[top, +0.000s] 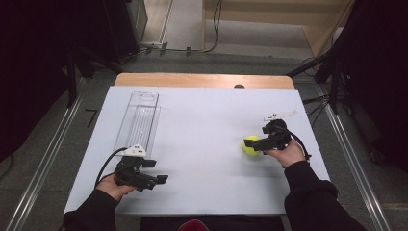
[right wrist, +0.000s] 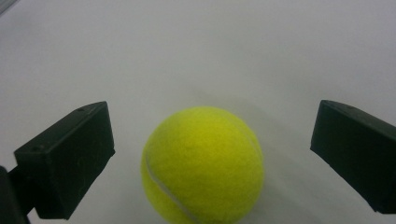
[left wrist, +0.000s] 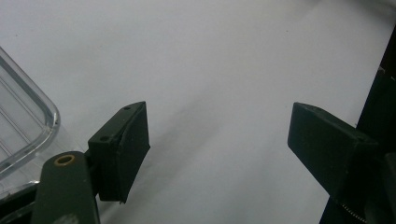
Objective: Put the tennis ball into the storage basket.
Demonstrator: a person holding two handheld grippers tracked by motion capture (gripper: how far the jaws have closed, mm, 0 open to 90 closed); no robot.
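- Tennis ball [top: 250, 146]: round, felt-covered, bright yellow-green, resting on the right half of the table; fuzzy nap and one curved pale seam visible in the right gripper view [right wrist: 203, 165].
- Right gripper [top: 256, 143]: black, blocky, held in the right hand [top: 288, 153]; jaws spread wide on either side of the ball, with clear gaps on both flanks, not touching it; pads [right wrist: 70, 158] flat, matt, rectangular.
- Grey three-cornered plate [top: 280, 116]: thin, pale, at the far end of the right gripper.
- Left gripper [top: 161, 179]: same black build, held in the left hand [top: 115, 185] at the near left of the table; jaws spread wide, nothing between them except bare table; pads [left wrist: 123, 154] matt, square-edged, with small screw holes on the top face.
- Cable [top: 108, 161]: black, looping from the rear of the left gripper toward the sleeve.
- Tray [top: 138, 120]: long, narrow, clear plastic, rounded corners, ribbed floor; lying lengthwise on the left half of the table, just beyond the left gripper; one glossy rounded corner seen in the left gripper view [left wrist: 28, 126].
- Table [top: 202, 120]: smooth, white, matt, rectangular top, with a strip of light wood at the far edge; ball and tray well apart on it.
- Sleeves [top: 312, 197]: dark fabric, entering from the near edge.
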